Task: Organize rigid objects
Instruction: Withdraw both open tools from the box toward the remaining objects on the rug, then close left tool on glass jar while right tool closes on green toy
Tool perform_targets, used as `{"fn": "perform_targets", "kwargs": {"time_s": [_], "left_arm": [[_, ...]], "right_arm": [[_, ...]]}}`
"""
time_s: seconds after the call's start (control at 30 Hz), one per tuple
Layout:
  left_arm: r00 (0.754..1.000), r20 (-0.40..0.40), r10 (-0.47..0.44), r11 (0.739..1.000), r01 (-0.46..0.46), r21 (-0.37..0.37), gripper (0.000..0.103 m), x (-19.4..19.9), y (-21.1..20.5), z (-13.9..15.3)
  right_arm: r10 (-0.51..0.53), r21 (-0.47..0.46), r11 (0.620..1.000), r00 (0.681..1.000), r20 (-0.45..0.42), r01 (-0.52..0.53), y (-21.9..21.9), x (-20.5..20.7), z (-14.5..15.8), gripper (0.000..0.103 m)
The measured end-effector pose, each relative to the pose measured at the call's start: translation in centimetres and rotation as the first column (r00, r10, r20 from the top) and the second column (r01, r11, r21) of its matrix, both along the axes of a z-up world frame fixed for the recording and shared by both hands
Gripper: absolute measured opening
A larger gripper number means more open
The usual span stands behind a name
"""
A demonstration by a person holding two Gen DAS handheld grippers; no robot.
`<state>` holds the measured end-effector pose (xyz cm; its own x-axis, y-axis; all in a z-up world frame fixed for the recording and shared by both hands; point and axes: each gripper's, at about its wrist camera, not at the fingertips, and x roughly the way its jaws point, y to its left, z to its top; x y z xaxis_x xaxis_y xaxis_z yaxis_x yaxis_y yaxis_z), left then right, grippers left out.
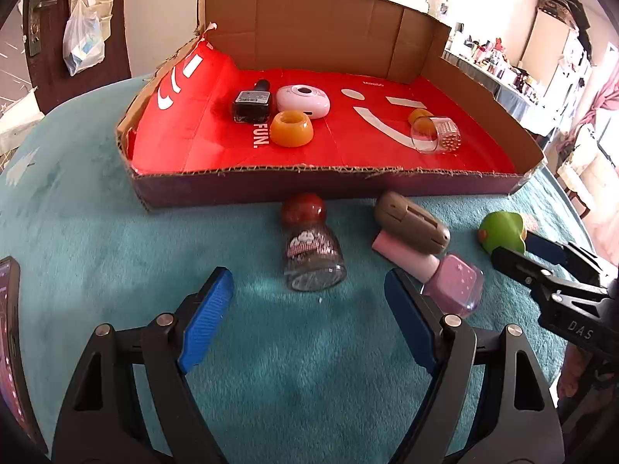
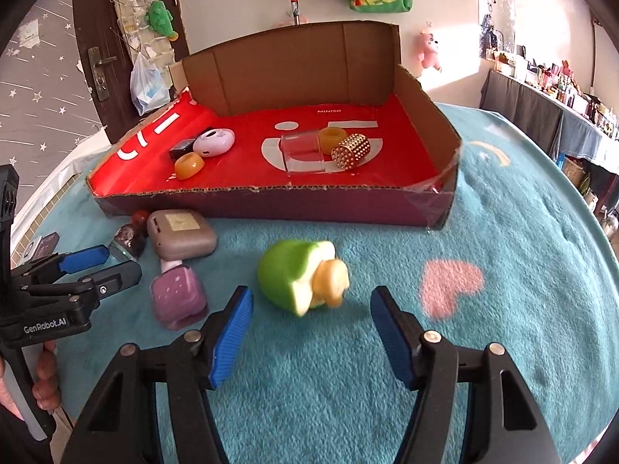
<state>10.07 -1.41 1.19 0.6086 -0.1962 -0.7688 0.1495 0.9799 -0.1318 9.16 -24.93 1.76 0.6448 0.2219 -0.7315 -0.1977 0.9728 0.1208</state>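
Left tool sits wide and empty, its blue pads either side of open cloth, with the little jar lying on its side just ahead, red stopper toward the box. Right tool is about half open, also holding nothing, lined up on the green toy, which lies tipped over in the middle of the teal counter.

Beside the jar, the pink polish bottle lies touching the tan case, so that corner is tight. Best for the left to come in straight over the jar's glass body, not the round stopper, and close across its narrow width so it can't roll. The right wants its pads down either side of the toy's green body, clear of the yellow bit, before squeezing.

Inside the box already: a black bottle, white pod, orange ring and clear cup. Open red floor in the middle looks the safest drop spot.
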Motion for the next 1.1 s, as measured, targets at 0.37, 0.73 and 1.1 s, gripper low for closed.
{"fn": "perform_targets", "kwargs": {"time_s": [0.37,0.73,1.1], "left_arm": [[1.0,-0.002,-0.003,1.0,0.003,0.014,0.057,1.3,-0.7,0.1],[1.0,0.016,-0.026,0.999,0.025,0.03,0.036,1.3,-1.1,0.0],[0.999,0.022,-0.023,1.0,0.023,0.007,0.031,0.8,-0.7,0.2]], "right_arm": [[0.012,-0.018,1.0,1.0,-0.017,-0.013,1.3,1.5,-0.3,0.063],[0.0,-0.057,0.998,1.0,0.004,0.001,1.8,1.7,-0.5,0.057],[0.002,-0.034,0.999,1.0,-0.005,-0.002,1.6,1.6,-0.3,0.057]]}}
